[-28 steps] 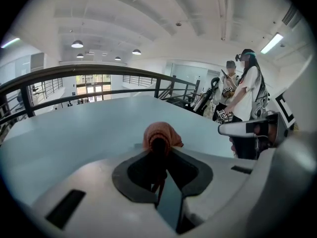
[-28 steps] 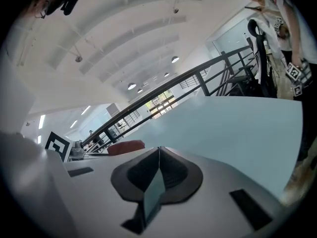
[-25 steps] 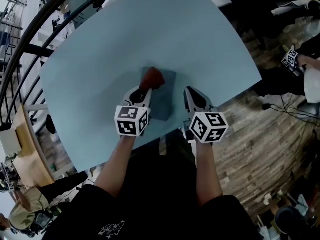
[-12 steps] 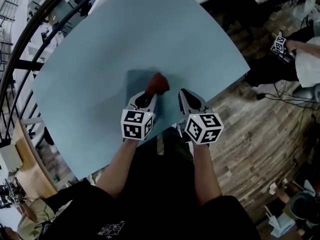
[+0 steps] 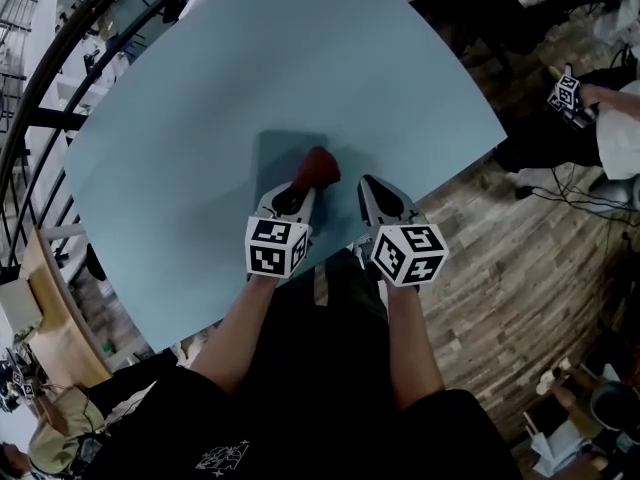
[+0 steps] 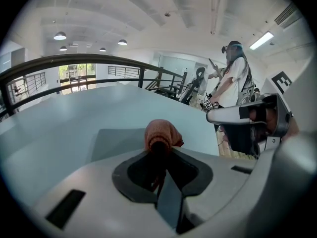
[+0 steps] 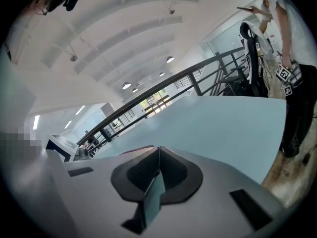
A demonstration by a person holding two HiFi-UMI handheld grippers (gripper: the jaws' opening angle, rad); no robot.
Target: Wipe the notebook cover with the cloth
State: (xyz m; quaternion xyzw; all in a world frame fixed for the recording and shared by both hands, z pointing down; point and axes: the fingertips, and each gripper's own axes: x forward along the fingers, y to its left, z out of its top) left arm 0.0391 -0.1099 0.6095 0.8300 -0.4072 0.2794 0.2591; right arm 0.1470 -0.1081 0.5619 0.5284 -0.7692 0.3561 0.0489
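A teal notebook [image 5: 280,163] lies flat on the pale blue table [image 5: 200,108], near its front edge. A bunched red-brown cloth [image 5: 318,166] rests on the notebook's right part, and my left gripper [image 5: 302,186] is shut on it. In the left gripper view the cloth [image 6: 161,134] bulges out past the left gripper [image 6: 159,150], with the notebook [image 6: 111,144] under and left of it. My right gripper [image 5: 368,184] hovers just right of the cloth, shut with nothing held. The right gripper view shows its jaws [image 7: 158,150] closed above the table [image 7: 223,128].
The table's front edge [image 5: 420,203] runs close under both grippers, with wooden floor [image 5: 520,268] beyond. A black railing [image 5: 60,58] curves along the left. Another person [image 6: 235,76] stands off to the right, beyond the table.
The left gripper has dragged the cloth from the notebook's left part to its right part. The right gripper has kept its place beside it.
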